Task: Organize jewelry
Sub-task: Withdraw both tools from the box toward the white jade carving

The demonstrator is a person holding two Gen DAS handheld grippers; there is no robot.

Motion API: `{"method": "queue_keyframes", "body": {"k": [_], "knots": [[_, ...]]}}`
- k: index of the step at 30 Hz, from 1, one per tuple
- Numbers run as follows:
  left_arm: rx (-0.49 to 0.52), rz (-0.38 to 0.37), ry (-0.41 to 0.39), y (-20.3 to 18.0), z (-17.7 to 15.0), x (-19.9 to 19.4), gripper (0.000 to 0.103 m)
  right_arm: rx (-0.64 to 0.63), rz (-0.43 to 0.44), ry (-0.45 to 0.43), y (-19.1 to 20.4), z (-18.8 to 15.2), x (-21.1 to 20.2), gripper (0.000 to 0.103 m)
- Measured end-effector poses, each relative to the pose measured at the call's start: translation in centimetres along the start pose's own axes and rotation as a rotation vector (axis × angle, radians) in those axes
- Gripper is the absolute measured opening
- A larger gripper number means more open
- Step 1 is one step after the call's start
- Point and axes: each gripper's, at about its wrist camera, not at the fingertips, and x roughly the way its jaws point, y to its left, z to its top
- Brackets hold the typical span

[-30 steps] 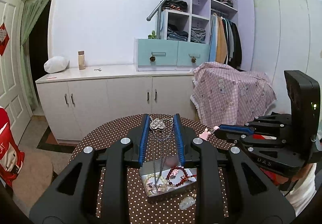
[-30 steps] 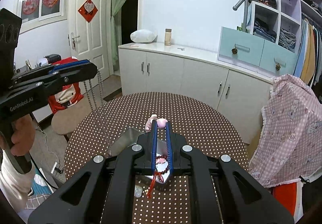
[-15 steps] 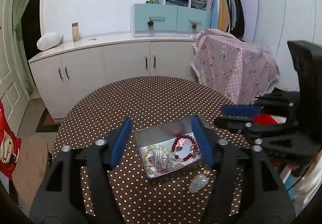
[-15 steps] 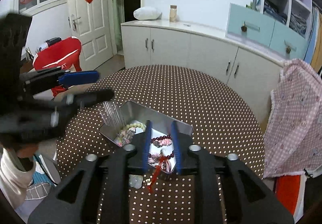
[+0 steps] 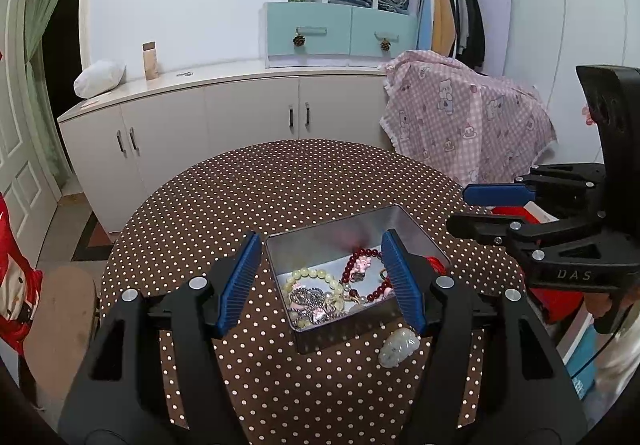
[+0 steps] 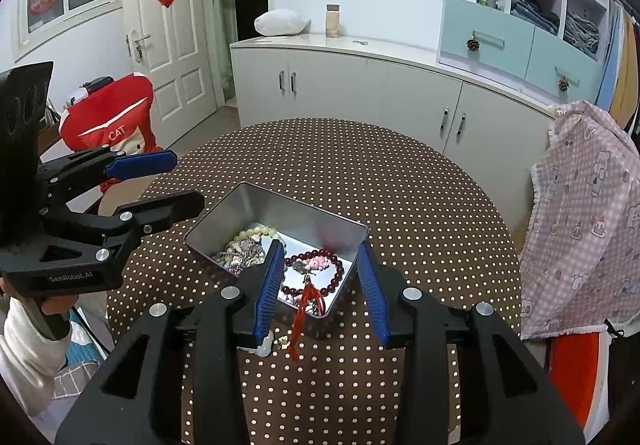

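Note:
A silver metal tin (image 5: 332,241) (image 6: 280,205) stands on the brown polka-dot table. In it lie a dark red bead bracelet (image 5: 360,257) (image 6: 320,257), a pale green bead bracelet (image 5: 312,277) (image 6: 256,231) and a silver chain necklace (image 5: 304,299) (image 6: 240,255). The bracelet's red tassel (image 6: 304,309) hangs over the tin's near rim. My left gripper (image 5: 322,281) is open and empty above the tin. My right gripper (image 6: 320,281) is open and empty above the tin's near side. A pale jade pendant (image 5: 398,345) (image 6: 266,345) lies on the table beside the tin.
The round table (image 5: 280,185) has its edge close on all sides. A small gold piece (image 6: 284,341) lies by the pendant. A white cabinet (image 5: 224,113) stands behind, a chair draped with pink checked cloth (image 5: 464,117) at right, a red bag (image 6: 108,117) at left.
My left gripper opened and let the chain necklace drop into the tin. My right gripper opened and released the red bead bracelet into the tin. Both views tilted down toward the tin.

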Motion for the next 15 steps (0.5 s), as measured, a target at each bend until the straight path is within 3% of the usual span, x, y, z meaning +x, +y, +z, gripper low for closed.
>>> {"method": "queue_keyframes", "body": {"k": [15], "knots": [[0.020, -0.036, 0.079, -2.3, -3.8, 0.9, 0.063, 0.025, -0.016, 0.054, 0.1, -3.1, 0.4, 0.040]]}}
